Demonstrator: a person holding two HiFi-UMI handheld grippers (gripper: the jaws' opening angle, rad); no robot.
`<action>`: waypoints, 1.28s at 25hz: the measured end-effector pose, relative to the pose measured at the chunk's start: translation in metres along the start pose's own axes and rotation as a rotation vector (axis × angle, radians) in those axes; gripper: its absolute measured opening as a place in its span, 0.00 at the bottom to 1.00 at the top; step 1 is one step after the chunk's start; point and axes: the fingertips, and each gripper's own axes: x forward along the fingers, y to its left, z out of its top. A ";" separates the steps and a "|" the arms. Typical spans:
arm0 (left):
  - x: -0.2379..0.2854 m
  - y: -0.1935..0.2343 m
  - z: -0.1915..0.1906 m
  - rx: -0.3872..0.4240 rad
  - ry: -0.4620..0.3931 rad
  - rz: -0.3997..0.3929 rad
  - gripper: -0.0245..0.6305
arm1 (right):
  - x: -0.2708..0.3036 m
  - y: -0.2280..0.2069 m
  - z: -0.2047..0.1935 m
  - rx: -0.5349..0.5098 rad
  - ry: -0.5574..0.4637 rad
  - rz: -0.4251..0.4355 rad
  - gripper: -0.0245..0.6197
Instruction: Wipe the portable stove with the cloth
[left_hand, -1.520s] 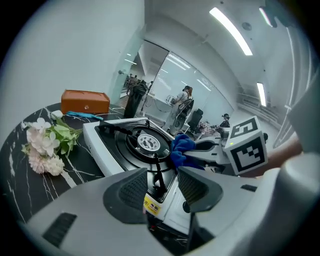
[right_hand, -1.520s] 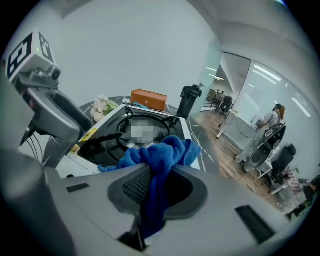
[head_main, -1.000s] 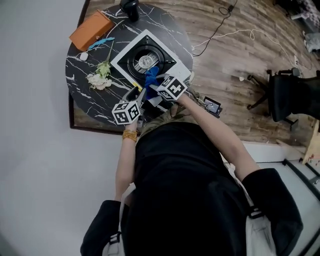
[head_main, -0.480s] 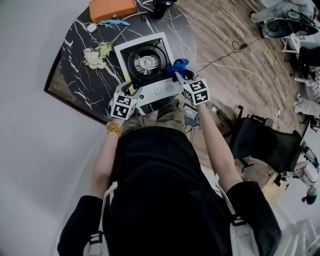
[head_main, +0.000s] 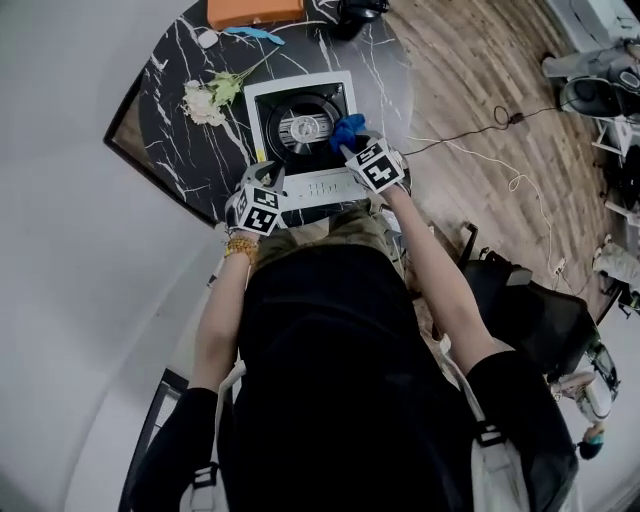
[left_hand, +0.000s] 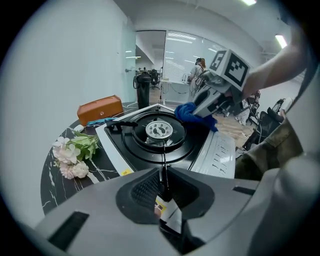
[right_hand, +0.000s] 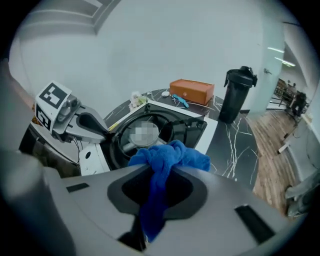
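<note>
The portable stove (head_main: 262, 100), white with a black burner well, sits on a round black marble table (head_main: 170, 120). My right gripper (head_main: 346, 146) is shut on a bunched blue cloth (head_main: 348, 130) that rests on the right side of the burner well. In the right gripper view the cloth (right_hand: 170, 155) hangs out between the jaws of that gripper (right_hand: 162, 172). My left gripper (head_main: 272, 182) is at the stove's front-left corner. Its jaws (left_hand: 162, 176) have just been closing and now pinch the stove's white edge (left_hand: 167, 212), next to a yellow label.
An orange box (head_main: 253, 10), a black flask (head_main: 360, 10), a small blue item (head_main: 255, 33) and a sprig of pale flowers (head_main: 208, 98) lie on the table behind and left of the stove. Cables (head_main: 480, 150) run over the wooden floor at right. A black chair (head_main: 540, 300) stands nearby.
The right gripper has carried the cloth from the stove's right edge inward to the burner well. The left gripper has kept to the front-left corner.
</note>
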 end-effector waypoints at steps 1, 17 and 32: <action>0.001 -0.001 0.001 0.005 0.003 0.007 0.11 | 0.003 -0.002 0.005 -0.010 0.004 0.010 0.11; 0.000 0.006 0.001 -0.193 0.047 0.057 0.11 | 0.040 -0.042 0.078 -0.124 0.009 0.105 0.11; 0.001 0.005 0.003 -0.151 0.069 0.001 0.11 | 0.021 -0.071 0.153 -0.882 0.169 0.331 0.11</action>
